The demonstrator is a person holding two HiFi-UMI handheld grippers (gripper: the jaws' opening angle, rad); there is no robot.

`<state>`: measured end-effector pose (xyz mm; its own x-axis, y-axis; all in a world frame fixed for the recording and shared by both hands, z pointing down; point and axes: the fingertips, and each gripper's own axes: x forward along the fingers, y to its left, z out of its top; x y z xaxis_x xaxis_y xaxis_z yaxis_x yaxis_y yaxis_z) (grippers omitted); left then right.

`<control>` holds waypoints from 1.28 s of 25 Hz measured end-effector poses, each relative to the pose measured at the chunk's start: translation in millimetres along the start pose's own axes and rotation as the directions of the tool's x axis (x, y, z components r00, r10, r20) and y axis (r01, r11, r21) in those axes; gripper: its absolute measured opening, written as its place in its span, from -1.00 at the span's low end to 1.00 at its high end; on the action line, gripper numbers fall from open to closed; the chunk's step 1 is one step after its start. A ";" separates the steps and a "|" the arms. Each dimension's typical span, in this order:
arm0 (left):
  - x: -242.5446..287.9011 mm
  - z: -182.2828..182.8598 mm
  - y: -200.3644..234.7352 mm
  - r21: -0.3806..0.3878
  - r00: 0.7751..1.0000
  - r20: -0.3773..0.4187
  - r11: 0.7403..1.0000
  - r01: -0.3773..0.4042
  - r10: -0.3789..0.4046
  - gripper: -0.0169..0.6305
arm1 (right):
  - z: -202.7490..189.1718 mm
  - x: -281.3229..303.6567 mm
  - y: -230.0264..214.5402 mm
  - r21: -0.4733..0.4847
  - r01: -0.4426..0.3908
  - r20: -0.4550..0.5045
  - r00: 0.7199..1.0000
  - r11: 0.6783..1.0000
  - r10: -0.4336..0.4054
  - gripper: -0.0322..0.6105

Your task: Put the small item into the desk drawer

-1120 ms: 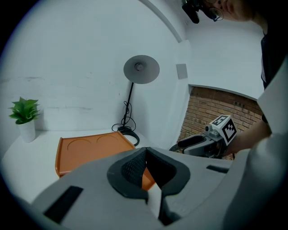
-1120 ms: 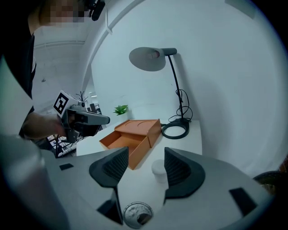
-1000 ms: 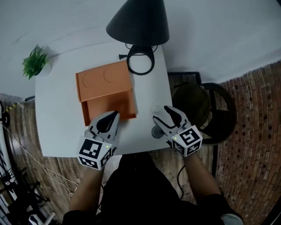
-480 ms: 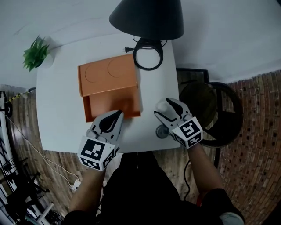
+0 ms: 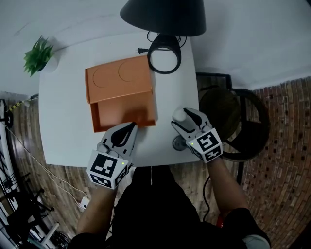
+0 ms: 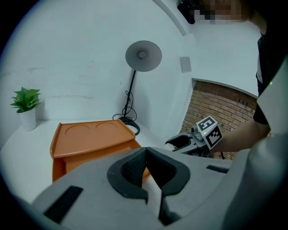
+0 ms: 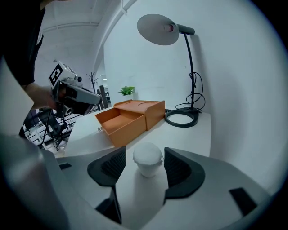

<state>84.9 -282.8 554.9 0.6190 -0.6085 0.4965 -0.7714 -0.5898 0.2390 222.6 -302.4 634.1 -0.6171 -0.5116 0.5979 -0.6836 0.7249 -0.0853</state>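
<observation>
Drawer (image 5: pixel 122 113) stands open, white cup (image 7: pixel 147 158) outside it.

Open orange drawer (image 5: pixel 121 111) on white desk (image 5: pixel 63 127); white item (image 5: pixel 179 115) between right gripper (image 5: pixel 184 118) jaws

Behind drawer unit (image 5: pixel 121 92), lamp (image 5: pixel 163 14); plant (image 5: pixel 38 54) far left, small item (image 5: pixel 179 115) right
</observation>
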 end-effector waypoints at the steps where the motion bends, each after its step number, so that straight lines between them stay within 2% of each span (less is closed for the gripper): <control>1: 0.2 -1.1 -1.6 0.000 1.000 -0.003 1.000 0.003 -0.003 -0.92 | -2.2 -0.4 0.0 -0.002 0.003 -0.006 1.000 1.000 -0.003 -0.09; 8: -1.3 -3.5 -7.6 0.007 1.000 -0.012 1.000 -0.001 0.001 -0.92 | -4.2 6.1 -3.8 -0.031 0.043 -0.008 0.999 0.999 -0.044 -0.11; 10: -4.3 -3.6 -7.9 0.007 1.000 -0.015 1.000 -0.006 0.006 -0.92 | -3.4 7.7 -3.1 -0.050 0.059 -0.012 0.998 0.997 -0.059 -0.29; 11: -6.1 -3.1 -7.5 0.006 1.000 -0.014 1.000 -0.009 0.010 -0.92 | -3.3 8.3 -2.1 -0.056 0.061 -0.015 0.998 0.997 -0.062 -0.30; 26: -32.2 5.8 -11.2 0.008 0.997 0.001 0.997 -0.072 0.072 -0.92 | -15.2 3.9 3.2 -0.057 0.059 -0.067 0.996 0.997 -0.063 -0.32; 32: -54.4 26.4 -11.3 0.014 0.991 0.036 0.992 -0.129 0.128 -0.92 | 5.6 -22.4 2.6 -0.051 0.057 -0.023 0.998 0.997 -0.058 -0.34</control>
<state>63.8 -257.0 503.2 0.5199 -0.6980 0.4925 -0.8425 -0.5139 0.1612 232.4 -291.7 616.0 -0.5669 -0.5422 0.6203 -0.6968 0.7172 -0.0100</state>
